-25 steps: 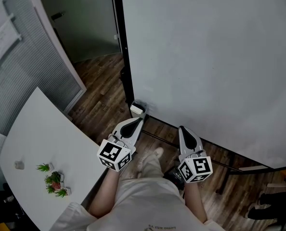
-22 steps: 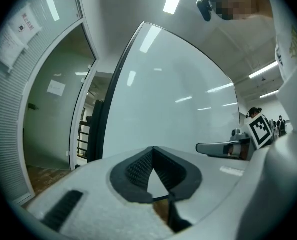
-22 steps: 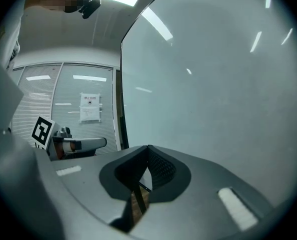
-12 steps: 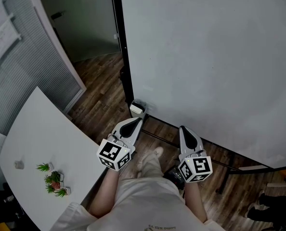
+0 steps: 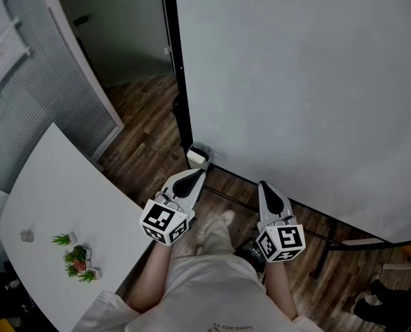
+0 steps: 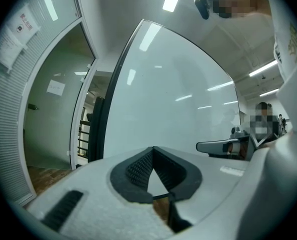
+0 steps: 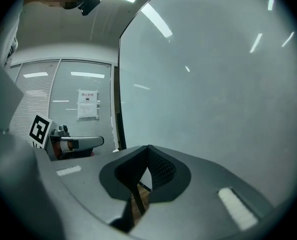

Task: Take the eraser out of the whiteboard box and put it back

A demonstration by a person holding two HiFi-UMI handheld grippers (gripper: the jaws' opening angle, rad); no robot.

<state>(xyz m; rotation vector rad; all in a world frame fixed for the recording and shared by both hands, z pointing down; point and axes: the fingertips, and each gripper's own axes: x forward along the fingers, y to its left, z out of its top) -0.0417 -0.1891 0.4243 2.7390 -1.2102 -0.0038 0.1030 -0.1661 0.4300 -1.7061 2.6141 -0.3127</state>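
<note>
The person stands close to the whiteboard (image 5: 295,81), a gripper in each hand, both held out level toward its lower edge. The left gripper (image 5: 197,176) is clenched, its dark pads meeting at the tip with nothing between them. The right gripper (image 5: 263,188), just beside it to the right, is likewise closed and empty. The whiteboard box (image 5: 197,158) is a small pale tray at the board's bottom left corner, just beyond the left gripper's tip and apart from it. Something dark seems to sit in its top, but it is too small to say whether that is the eraser. On the near left, a white table (image 5: 60,199) carries a little green plant (image 5: 76,259) above the wooden floor (image 5: 147,144).
</note>
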